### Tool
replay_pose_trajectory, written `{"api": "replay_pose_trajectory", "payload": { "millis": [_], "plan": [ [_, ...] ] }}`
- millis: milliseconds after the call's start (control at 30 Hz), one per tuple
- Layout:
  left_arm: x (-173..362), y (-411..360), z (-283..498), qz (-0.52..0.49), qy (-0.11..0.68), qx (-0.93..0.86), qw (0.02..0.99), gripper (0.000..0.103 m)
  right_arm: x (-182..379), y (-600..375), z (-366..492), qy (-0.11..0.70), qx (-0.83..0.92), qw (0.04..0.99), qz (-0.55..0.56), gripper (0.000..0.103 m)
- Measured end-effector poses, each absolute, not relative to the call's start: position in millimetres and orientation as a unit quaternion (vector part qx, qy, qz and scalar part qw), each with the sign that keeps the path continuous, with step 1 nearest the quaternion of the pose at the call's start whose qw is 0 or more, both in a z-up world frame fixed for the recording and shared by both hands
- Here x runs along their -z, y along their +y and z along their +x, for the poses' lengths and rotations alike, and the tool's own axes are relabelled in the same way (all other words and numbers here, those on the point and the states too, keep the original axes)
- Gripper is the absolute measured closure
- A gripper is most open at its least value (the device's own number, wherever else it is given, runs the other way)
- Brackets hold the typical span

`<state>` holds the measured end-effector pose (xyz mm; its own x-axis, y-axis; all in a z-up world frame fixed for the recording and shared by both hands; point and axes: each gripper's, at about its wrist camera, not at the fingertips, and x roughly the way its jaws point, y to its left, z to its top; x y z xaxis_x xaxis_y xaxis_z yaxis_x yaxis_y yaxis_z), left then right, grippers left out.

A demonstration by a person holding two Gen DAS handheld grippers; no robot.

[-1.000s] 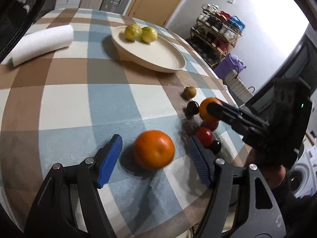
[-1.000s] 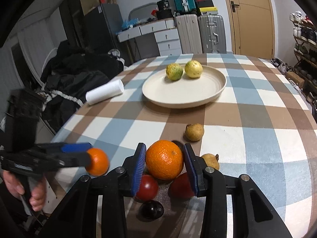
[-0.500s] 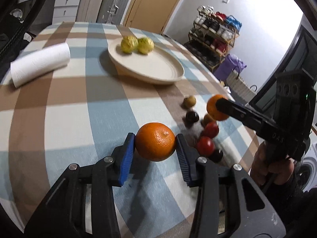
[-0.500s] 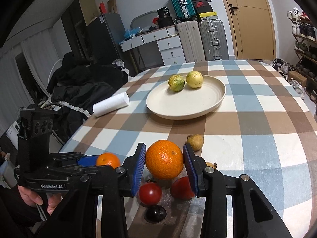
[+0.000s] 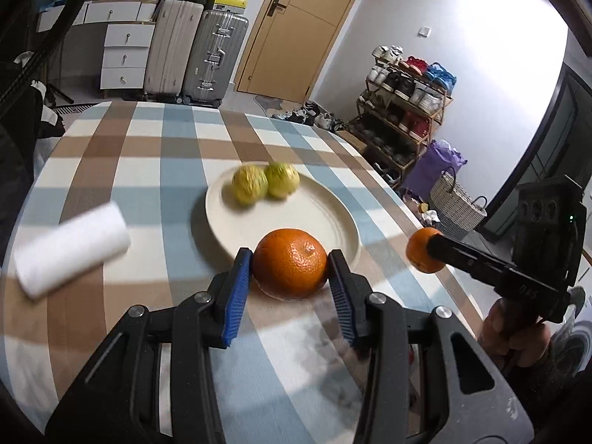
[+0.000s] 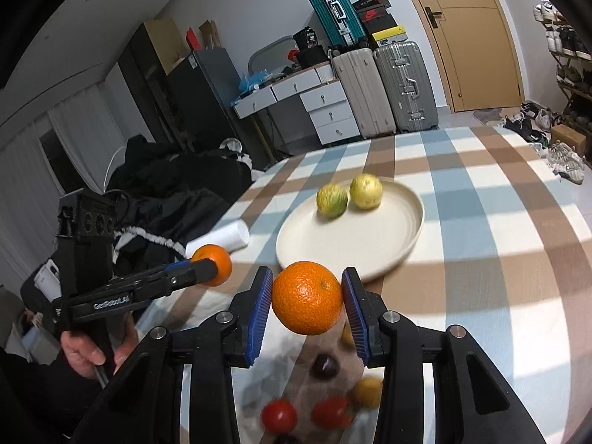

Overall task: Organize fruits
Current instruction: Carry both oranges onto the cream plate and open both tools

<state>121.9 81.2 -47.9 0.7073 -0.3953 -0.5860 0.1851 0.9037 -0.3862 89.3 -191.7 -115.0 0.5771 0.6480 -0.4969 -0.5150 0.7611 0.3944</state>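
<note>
1. Two oranges are held in the air, one in each gripper, both near the plate's [image 5: 222, 229] near rim.
2. Farthest left on the checked table [image 5: 155, 170] lies a white paper roll [image 5: 70, 249], well apart from the plate.
3. Next, the left gripper [image 5: 290, 270] is clamped on its orange [image 5: 290, 267], blue pads pressing both sides.
4. On the cream plate, two yellow-green fruits [image 5: 264, 184] sit touching each other at the far side.
5. At the right, the right gripper [image 6: 307, 298] is closed on the second orange [image 6: 308, 297].
6. Below it, blurred small fruits [image 6: 318, 403] lie on the table: two red, one dark, some yellowish.
</note>
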Motion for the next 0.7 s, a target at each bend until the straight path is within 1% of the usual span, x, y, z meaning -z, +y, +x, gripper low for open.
{"api": "replay_pose_trajectory", "payload": {
  "millis": [167,367,500,700],
  "plan": [
    [46,87,169,-0.159,0.345,0.149,0.913,0.064,99,-197,131,0.323,-0.325,0.882,0.107,0.064],
    [61,89,213,-0.157,0.357,0.141,0.91,0.064,86,-195,181,0.326,-0.32,0.884,0.101,0.064],
    [78,88,234,-0.153,0.373,0.141,0.904,0.064,95,-193,222,0.354,-0.314,0.872,0.123,0.064],
    [102,85,249,-0.151,0.389,0.139,0.898,0.064,123,-189,274,0.388,-0.291,0.863,0.137,0.064]
  ]
}}
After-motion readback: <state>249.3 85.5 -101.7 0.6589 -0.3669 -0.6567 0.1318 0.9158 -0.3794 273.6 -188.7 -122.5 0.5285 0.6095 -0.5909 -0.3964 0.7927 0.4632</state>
